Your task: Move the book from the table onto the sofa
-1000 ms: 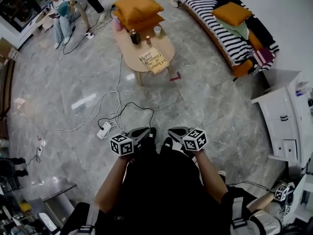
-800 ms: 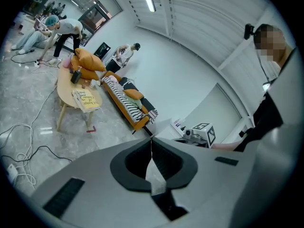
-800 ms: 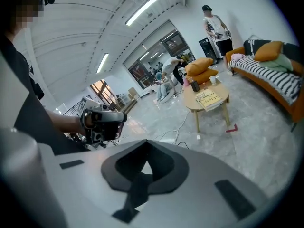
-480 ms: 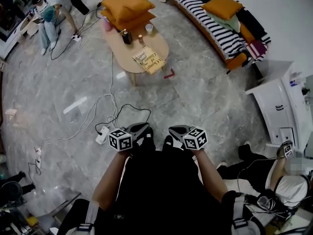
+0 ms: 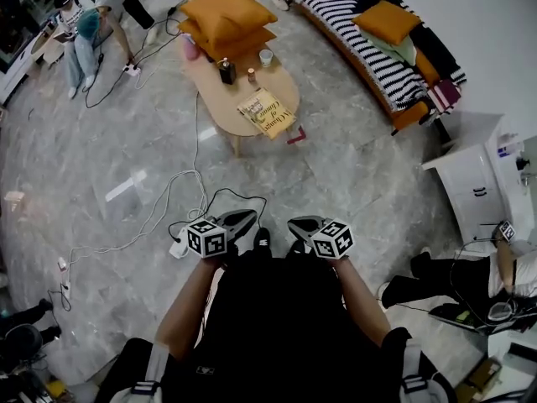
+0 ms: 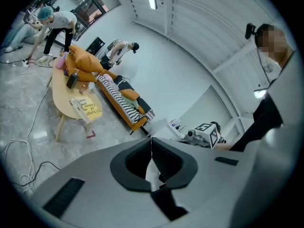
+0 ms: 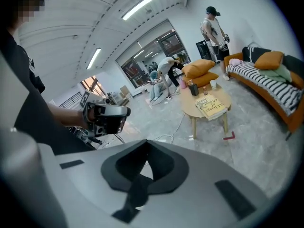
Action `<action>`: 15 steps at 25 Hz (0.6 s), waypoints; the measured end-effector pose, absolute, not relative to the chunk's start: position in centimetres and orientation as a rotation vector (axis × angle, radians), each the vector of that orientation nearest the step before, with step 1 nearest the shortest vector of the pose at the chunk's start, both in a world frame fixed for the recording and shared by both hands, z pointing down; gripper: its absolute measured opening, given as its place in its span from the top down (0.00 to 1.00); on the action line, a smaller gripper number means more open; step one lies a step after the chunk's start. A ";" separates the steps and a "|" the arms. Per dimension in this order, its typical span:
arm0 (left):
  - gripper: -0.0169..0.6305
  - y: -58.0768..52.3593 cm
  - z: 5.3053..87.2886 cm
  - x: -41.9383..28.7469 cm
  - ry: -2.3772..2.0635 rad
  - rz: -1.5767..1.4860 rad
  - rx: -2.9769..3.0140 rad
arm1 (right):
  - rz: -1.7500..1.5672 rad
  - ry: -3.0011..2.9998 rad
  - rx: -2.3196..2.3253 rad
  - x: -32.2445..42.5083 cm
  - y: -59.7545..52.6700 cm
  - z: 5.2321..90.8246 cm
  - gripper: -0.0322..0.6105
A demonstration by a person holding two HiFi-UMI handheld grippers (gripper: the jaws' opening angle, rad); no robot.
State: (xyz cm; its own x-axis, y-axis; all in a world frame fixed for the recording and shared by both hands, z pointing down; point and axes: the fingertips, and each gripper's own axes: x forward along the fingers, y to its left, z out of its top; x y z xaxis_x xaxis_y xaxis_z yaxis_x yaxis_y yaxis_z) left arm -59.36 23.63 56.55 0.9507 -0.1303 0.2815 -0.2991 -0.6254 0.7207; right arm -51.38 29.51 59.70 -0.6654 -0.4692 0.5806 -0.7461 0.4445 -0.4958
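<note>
Newly in view at lower right sits a person [image 5: 436, 288], half cut off.
Jaws of left gripper [image 5: 243, 221] and right gripper [image 5: 300, 223] are together, empty; book [image 5: 267, 112] lies on table [image 5: 220, 99]; sofa [image 5: 369, 57] partly cropped.

One book [image 5: 267, 113], one table [image 5: 220, 99], one sofa [image 5: 362, 34], three orange cushions [image 5: 226, 11] and one white cup [image 5: 266, 55].

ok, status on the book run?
Left hand-held gripper and right hand-held gripper: both shut, empty. Book on table, untouched; sofa beyond. Floor cables and power strip lie short of the table.
</note>
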 end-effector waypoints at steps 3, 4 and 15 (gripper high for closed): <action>0.95 22.5 56.7 -60.0 -0.305 0.249 2.248 | 1.053 -2.341 1.029 -51.7 28.4 59.6 0.94; 0.95 22.1 56.7 -60.0 -0.307 0.245 2.247 | 1.051 -2.339 1.030 -51.6 28.0 59.5 0.94; 0.95 18.4 56.5 -59.3 -0.371 0.219 2.234 | 1.052 -2.356 1.016 -49.4 23.9 59.8 0.94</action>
State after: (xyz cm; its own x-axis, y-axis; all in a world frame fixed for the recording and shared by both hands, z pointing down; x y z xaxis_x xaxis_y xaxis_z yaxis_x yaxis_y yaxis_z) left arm -59.29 18.44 56.45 0.9408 -0.1906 0.2802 -0.3374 -0.6041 0.7220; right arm -49.41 23.89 59.81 -0.6737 -0.4650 0.5744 -0.7381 0.4624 -0.4913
